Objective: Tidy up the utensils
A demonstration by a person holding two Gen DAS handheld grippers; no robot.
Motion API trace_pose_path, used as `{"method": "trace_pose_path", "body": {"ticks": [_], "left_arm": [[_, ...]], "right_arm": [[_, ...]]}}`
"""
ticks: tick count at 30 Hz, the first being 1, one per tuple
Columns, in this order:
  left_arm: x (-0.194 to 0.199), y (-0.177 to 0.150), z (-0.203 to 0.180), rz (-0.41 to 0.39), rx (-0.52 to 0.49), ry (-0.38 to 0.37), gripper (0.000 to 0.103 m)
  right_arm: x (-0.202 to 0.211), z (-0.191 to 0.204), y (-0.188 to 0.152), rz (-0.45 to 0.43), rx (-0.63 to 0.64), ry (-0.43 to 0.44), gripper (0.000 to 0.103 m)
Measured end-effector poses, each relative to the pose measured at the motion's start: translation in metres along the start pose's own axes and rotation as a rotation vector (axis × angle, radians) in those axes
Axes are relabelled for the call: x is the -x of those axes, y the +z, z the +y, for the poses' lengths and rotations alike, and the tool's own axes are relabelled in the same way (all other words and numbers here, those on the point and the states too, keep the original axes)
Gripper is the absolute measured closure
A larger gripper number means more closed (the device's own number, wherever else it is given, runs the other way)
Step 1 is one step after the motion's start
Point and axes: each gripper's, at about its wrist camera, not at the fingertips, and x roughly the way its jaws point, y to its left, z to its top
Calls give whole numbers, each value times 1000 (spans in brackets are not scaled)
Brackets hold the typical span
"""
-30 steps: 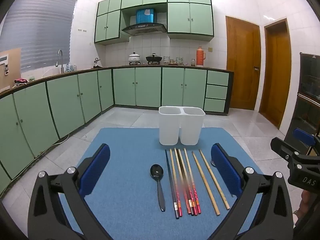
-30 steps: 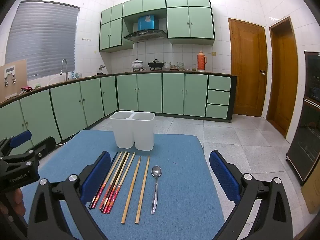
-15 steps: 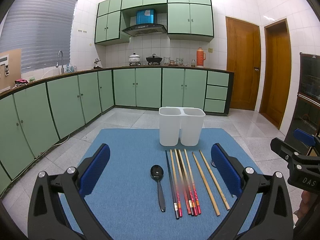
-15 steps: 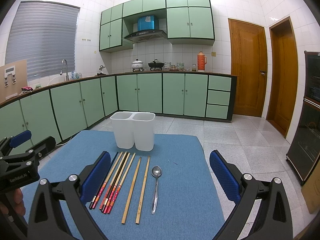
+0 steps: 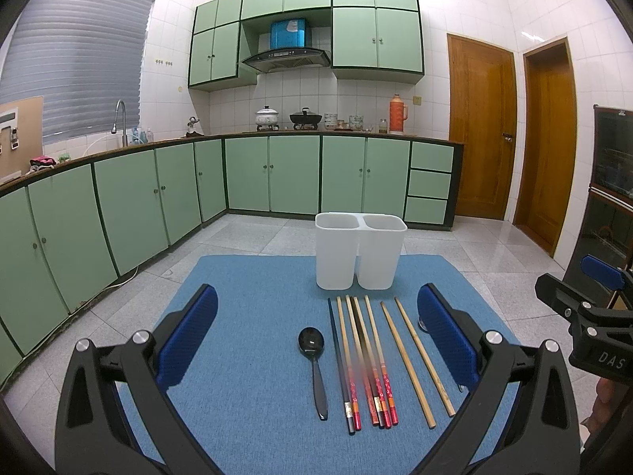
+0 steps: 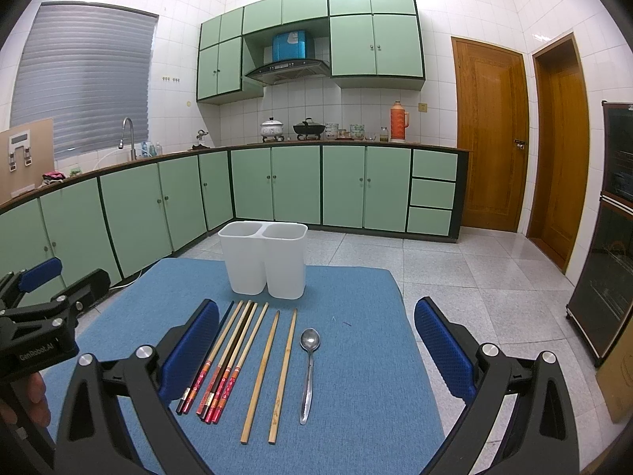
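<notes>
Left wrist | both grippers [image 5: 316,328] [image 6: 316,330] released | chopsticks [image 5: 366,360] red-ended, seemingly patterned | spoon [image 5: 314,360] dark

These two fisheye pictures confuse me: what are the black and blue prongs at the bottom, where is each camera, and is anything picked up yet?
No robot arm here: a person holds a two-finger gripper in each hand, with a camera on each looking forward along its fingers. The prongs are the left gripper and right gripper, both open and holding nothing. On the blue mat lie a dark spoon, a row of chopsticks and a metal spoon. Behind them stands a white two-compartment holder.
</notes>
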Motion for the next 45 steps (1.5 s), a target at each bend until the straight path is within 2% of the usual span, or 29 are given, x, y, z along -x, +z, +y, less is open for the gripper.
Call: {"method": "trace_pose_path", "body": {"ticks": [45], "left_arm": [[2, 0, -4, -6, -3, 1, 5]], "right_arm": [[-1, -1, 0, -1, -2, 1, 6]]}}
